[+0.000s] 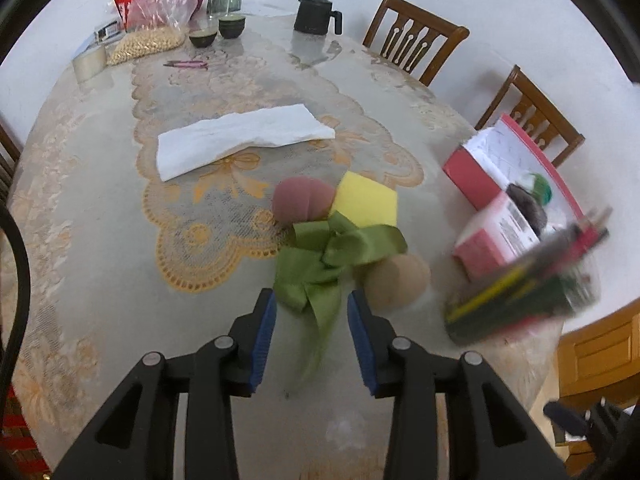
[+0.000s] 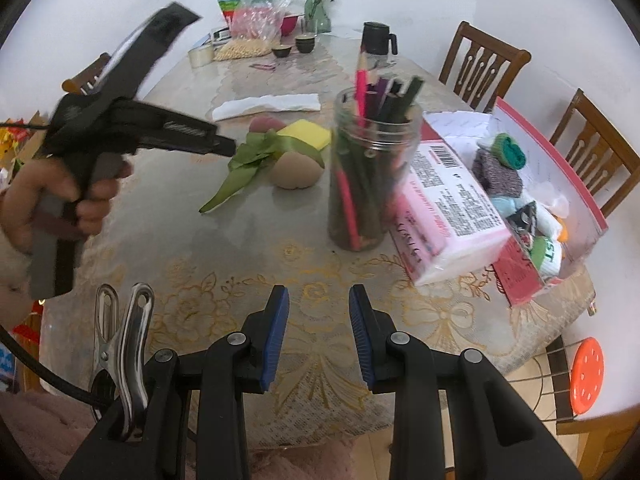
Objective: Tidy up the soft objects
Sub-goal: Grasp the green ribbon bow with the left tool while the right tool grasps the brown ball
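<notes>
While the left gripper hovers with fingers apart over the tail of the green ribbon bow, the right gripper waits apart and empty near the table's front edge. Judged light, limp and slippery, the bow sits mid-table against the foam pieces; pinch its central knot

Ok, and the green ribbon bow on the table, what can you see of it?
The green ribbon bow looks like shiny satin, olive green, tied in loose loops with one long tail trailing toward the table's near edge. It lies flat on the tablecloth, amid a pink puff, a yellow sponge and a tan puff, overlapping them in view. The left gripper, fingers open, hovers just short of it; the tail runs between the fingers.
</notes>
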